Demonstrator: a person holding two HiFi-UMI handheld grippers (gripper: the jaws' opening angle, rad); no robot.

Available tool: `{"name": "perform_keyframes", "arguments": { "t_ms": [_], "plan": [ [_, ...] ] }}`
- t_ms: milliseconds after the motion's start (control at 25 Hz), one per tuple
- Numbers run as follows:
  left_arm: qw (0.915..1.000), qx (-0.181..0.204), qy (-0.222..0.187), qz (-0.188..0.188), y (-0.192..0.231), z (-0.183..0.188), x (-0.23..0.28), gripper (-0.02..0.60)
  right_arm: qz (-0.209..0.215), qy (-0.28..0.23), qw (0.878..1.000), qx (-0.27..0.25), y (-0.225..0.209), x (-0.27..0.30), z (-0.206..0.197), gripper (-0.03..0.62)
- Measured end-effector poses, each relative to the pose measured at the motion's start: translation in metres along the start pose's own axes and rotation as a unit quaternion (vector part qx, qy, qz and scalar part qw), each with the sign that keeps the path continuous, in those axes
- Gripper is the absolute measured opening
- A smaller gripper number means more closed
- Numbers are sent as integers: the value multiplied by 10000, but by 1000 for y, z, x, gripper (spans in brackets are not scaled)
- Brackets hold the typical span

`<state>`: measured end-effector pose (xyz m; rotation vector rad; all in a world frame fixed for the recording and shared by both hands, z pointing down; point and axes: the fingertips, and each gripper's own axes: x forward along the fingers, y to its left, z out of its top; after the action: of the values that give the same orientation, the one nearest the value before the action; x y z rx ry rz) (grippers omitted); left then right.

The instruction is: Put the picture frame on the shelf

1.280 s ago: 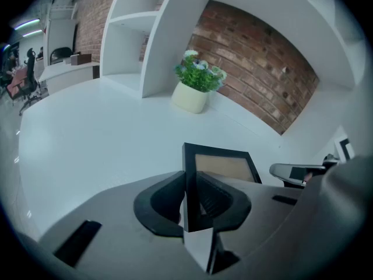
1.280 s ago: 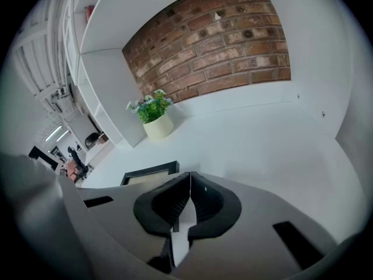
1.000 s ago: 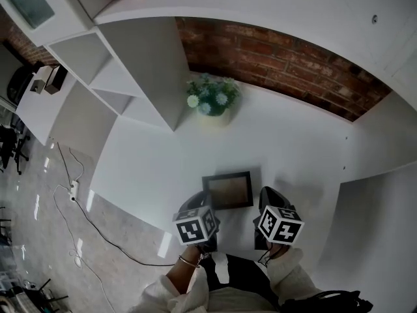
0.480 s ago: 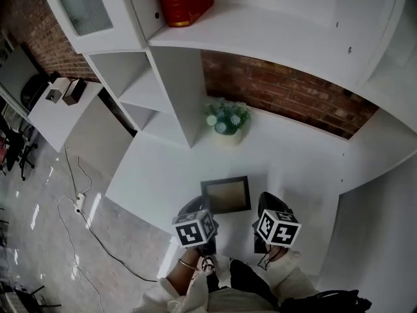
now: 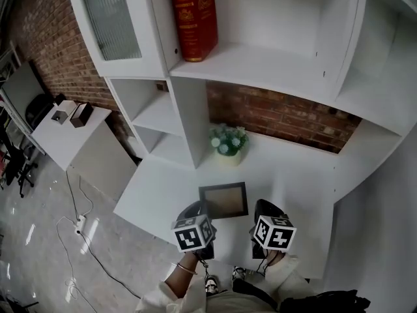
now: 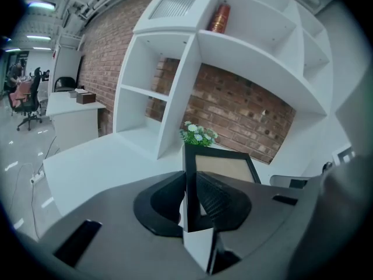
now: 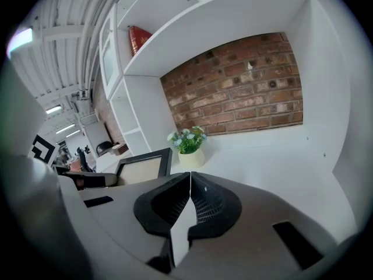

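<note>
Between left gripper (image 6: 187,178) jaws, black picture frame (image 6: 223,165); right gripper (image 7: 189,181) alongside, empty

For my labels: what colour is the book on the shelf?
Red book, gold print; clearest in the head view.
</note>
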<state>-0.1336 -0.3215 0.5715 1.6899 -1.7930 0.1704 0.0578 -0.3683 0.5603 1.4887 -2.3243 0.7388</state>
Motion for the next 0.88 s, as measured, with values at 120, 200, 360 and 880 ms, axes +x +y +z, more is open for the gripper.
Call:
{"name": "perform_keyframes", "arguments": {
  "t_ms": [120, 200, 360, 880],
  "plan": [
    [9999, 18, -106, -54, 1, 9, -8, 67, 6, -135, 9999, -39, 8, -7, 10, 25],
    [9998, 22, -170, -70, 3, 14, -12, 67, 8, -199, 9998, -69, 12, -10, 15, 25],
    [9995, 39, -293, -105, 8, 23, -24, 67, -17, -273, 9996, -112, 19, -17, 20, 25],
    [9952, 224, -894, -334, 11, 82, -54, 67, 143, -623, 9978, -198, 62, -33, 56, 25]
  ]
}}
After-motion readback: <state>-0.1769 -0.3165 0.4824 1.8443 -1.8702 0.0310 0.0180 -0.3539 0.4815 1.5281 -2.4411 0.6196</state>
